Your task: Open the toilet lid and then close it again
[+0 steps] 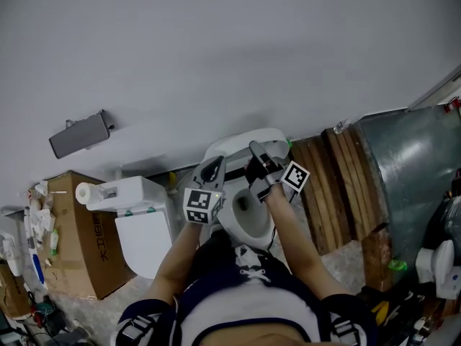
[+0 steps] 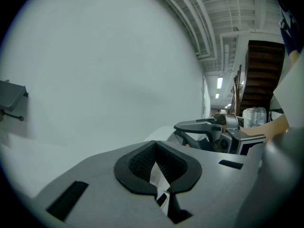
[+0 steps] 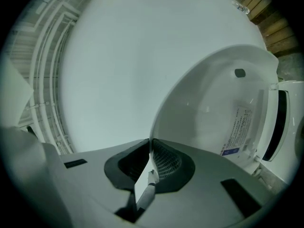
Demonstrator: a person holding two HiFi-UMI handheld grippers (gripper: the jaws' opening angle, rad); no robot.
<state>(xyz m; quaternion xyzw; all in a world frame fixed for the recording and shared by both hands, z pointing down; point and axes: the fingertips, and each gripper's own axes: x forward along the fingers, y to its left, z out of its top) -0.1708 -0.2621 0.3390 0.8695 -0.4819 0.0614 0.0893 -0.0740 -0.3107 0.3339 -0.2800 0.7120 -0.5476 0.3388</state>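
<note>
- Right gripper view: my right gripper [image 3: 150,150] is clenched on the rim of the lid [image 3: 213,99]. The thin white edge runs straight in between the jaws. The lid's underside, with its printed label [image 3: 239,132], faces the camera.
- Left gripper view: my left gripper [image 2: 158,164] is clenched on nothing. Its jaws meet, with only the wall [image 2: 95,80] beyond them, and it takes no part in the grasp.
- Head view: both grippers are over the bowl [image 1: 248,215], the left just beside the right. The lid stands raised and steep, near the wall behind it. Whether it touches the wall I cannot tell.
- Step in hand, as I judge it: the top of the swing. The opening half is done or nearly so; the closing half is not yet done.
- Next move, grip: hold the right jaws firm on the rim. The edge looks thin and smooth and may slip.
- Next move, path: bring the lid forward and down along its hinge arc. Let the wrist roll with the lid rather than forcing it in a straight line.
- Lower slowly, so the lid does not drop and slam. Release only when it rests flat over the bowl.
- Hold the left gripper out of the lid's path before lowering.
</note>
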